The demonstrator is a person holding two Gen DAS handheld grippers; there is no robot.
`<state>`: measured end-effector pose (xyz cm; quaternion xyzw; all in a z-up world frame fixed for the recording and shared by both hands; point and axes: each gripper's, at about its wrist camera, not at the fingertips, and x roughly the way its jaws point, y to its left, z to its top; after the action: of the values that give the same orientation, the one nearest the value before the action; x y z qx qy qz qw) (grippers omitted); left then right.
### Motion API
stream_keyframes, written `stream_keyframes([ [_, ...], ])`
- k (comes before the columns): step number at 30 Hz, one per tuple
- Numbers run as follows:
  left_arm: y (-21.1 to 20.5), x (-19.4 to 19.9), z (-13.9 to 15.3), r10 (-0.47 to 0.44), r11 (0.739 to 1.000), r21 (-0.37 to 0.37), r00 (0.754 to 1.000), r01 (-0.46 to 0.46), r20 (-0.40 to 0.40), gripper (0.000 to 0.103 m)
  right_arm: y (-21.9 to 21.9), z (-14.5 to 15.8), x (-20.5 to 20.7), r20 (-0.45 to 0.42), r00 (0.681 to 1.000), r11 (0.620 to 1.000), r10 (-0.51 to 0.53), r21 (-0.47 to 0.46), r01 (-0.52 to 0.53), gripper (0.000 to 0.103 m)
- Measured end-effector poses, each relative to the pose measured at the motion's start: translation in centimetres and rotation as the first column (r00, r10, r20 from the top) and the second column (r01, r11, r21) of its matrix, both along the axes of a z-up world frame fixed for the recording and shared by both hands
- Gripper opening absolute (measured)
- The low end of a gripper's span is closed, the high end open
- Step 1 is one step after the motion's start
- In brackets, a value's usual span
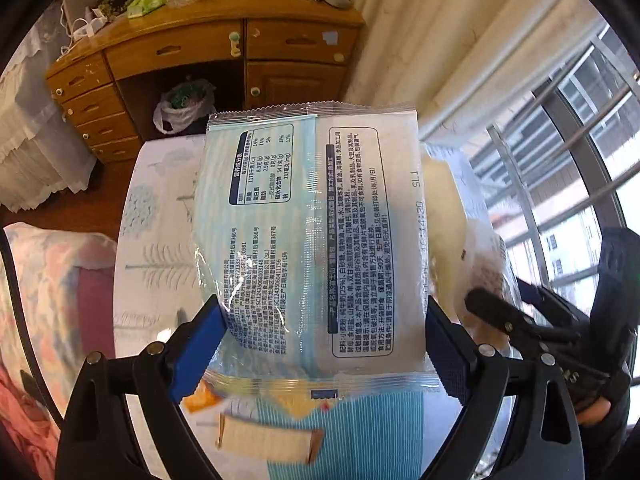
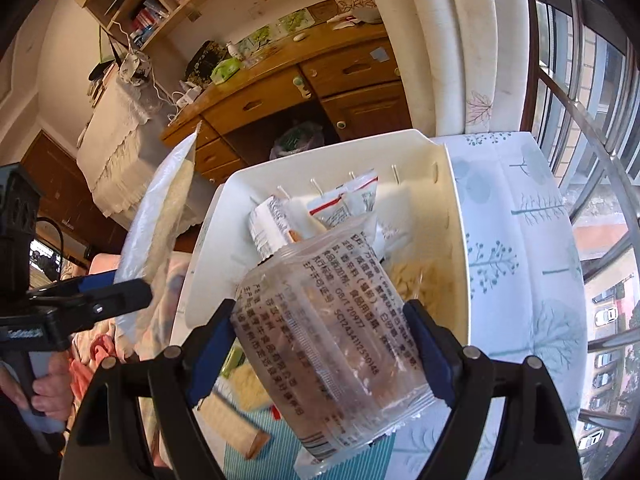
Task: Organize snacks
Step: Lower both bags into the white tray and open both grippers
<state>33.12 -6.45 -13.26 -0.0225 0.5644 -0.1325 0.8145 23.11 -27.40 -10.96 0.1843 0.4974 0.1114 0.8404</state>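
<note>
A large pale-blue and white bread packet (image 1: 312, 232) fills the left wrist view, label side toward the camera. My left gripper (image 1: 324, 344) is shut on its lower part, blue pads pressing both side edges. In the right wrist view, my right gripper (image 2: 320, 344) is shut on a clear snack packet (image 2: 332, 320) with black print, held tilted above the near rim of a white bin (image 2: 456, 220). The bin holds several small packets (image 2: 348, 204) and pale pieces (image 2: 416, 280). The bread packet (image 2: 160, 220) shows edge-on, left of the bin, in my left gripper (image 2: 116, 286).
The bin stands on a table with a tree-print cloth (image 2: 520, 240). Below the grippers lie a wafer pack (image 1: 264, 440) and a blue-striped package (image 1: 360, 432). A wooden desk (image 1: 224, 52) stands beyond, window bars (image 2: 592, 152) to the right, a floral quilt (image 1: 44, 280) to the left.
</note>
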Motion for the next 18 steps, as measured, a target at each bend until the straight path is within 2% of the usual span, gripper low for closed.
stream_keyframes([
  [3,-0.1,1.2,-0.6,0.039,0.999,-0.013,0.998,-0.039,0.046,0.093,-0.1,-0.6,1.0,0.0,1.0,1.0,0.001,0.007,-0.001,0.085],
  [11,-0.8,2.7,-1.2,0.102,0.995,-0.031,0.992,-0.1,0.075,0.093,-0.4,-1.8,2.6,-0.015,1.0,1.0,0.01,0.003,-0.01,0.088],
  [15,-1.6,2.9,-1.9,0.118,0.993,-0.02,0.991,-0.118,0.054,0.094,-0.8,-1.8,2.7,0.001,1.0,1.0,0.016,0.023,-0.016,0.093],
  [18,-1.9,2.7,-1.5,0.119,0.993,-0.025,0.991,-0.117,0.068,0.096,-1.2,-1.3,2.5,0.025,1.0,0.999,0.013,0.05,-0.014,0.102],
])
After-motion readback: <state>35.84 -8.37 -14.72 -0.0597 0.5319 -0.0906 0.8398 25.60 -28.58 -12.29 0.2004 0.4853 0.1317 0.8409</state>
